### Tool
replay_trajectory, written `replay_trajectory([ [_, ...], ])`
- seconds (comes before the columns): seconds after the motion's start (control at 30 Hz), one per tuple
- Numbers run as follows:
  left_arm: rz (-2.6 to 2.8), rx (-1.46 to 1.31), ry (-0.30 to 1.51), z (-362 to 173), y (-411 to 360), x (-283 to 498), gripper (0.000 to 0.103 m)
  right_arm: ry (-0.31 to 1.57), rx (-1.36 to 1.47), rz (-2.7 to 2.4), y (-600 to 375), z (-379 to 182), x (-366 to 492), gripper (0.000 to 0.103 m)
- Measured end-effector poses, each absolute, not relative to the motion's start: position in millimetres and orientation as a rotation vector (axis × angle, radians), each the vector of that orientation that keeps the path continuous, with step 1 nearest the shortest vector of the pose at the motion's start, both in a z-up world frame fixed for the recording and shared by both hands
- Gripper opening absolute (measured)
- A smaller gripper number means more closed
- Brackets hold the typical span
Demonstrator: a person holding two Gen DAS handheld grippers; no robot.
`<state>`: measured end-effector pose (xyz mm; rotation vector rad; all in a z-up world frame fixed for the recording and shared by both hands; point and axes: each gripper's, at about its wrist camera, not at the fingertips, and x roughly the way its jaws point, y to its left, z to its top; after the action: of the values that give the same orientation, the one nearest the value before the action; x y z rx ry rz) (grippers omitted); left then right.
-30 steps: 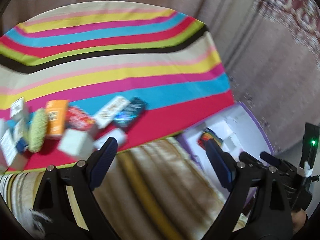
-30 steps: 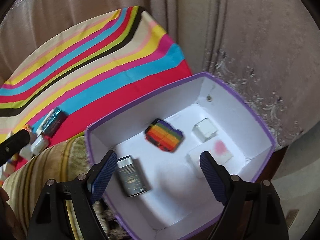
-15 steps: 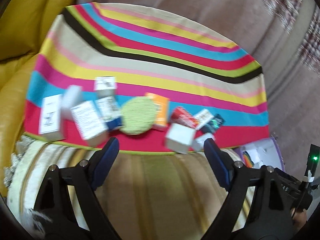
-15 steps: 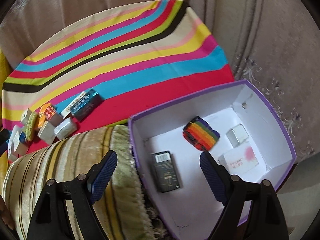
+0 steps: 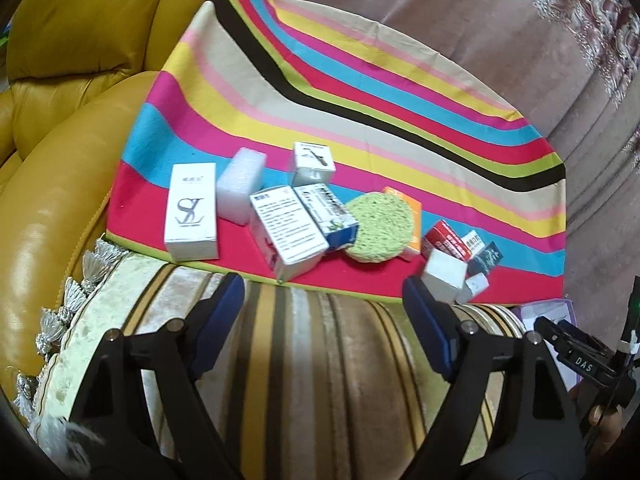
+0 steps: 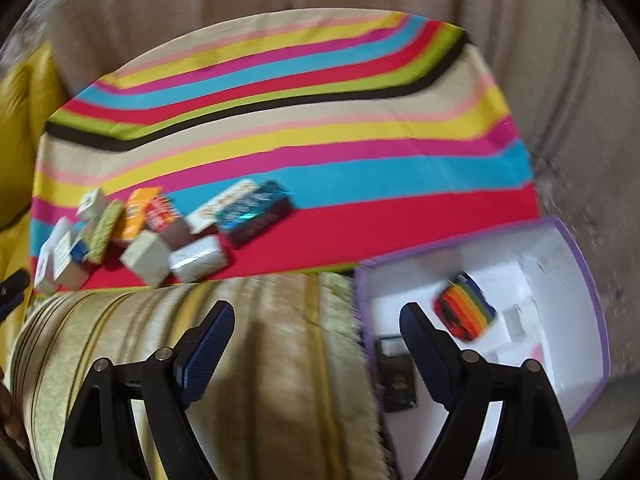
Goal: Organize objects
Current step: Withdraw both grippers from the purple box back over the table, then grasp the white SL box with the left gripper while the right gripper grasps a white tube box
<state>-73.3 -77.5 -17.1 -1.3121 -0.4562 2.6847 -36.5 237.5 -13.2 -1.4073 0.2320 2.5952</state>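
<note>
**Both grippers empty above the striped cushion, boxes waiting on the cloth**

Your left gripper [image 5: 322, 320] hangs over the gold-striped cushion [image 5: 304, 360] with nothing between its blue pads; the jaws are closing as you look down at the clutter. Your right gripper [image 6: 316, 340] is spread wide and empty too, its right finger in front of the purple-rimmed storage box [image 6: 588, 280].

The things to sort lie along the near edge of the striped cloth [image 5: 360, 92]. From the left wrist view: a white box marked SL [image 5: 192, 210] at the far left, a white foam block [image 5: 240, 186] just beside it, then a white box with printed text [image 5: 286, 234] touching a blue-and-white carton [image 5: 330, 216]. A small grey-white box [image 5: 313, 164] stands behind them. The round green scrubbing pad [image 5: 380, 226] leans on an orange box [image 5: 408, 216]. Further right sit a red box [image 5: 446, 242], a plain white cube [image 5: 444, 276] and a dark box [image 5: 486, 258], close together.

Inside the storage box you can see a rainbow-striped pouch [image 6: 466, 312], a black box [image 6: 394, 376] near the front wall and small white items, blurred.

A yellow leather armchair [image 5: 60, 100] borders the cloth on the left.
</note>
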Motion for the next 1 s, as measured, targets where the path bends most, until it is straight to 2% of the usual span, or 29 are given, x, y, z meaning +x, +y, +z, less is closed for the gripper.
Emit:
replay_trajectory([
  [0.4,2.742,-1.343,-0.532,-23.5,-115.5,-76.3,0.078,-0.083,-1.616,2.745,180.3,-37.5,-97.0,0.086],
  [0.87,2.753,-1.546,-0.518,-51.2,-146.1,-118.7,0.078,-0.094,-1.699,2.733,173.5,-54.8,-125.8,0.083],
  [1.0,2.766,-1.581,-0.503,-55.6,-148.1,-126.7,0.078,-0.076,-1.721,2.726,173.4,-57.4,-129.7,0.076],
])
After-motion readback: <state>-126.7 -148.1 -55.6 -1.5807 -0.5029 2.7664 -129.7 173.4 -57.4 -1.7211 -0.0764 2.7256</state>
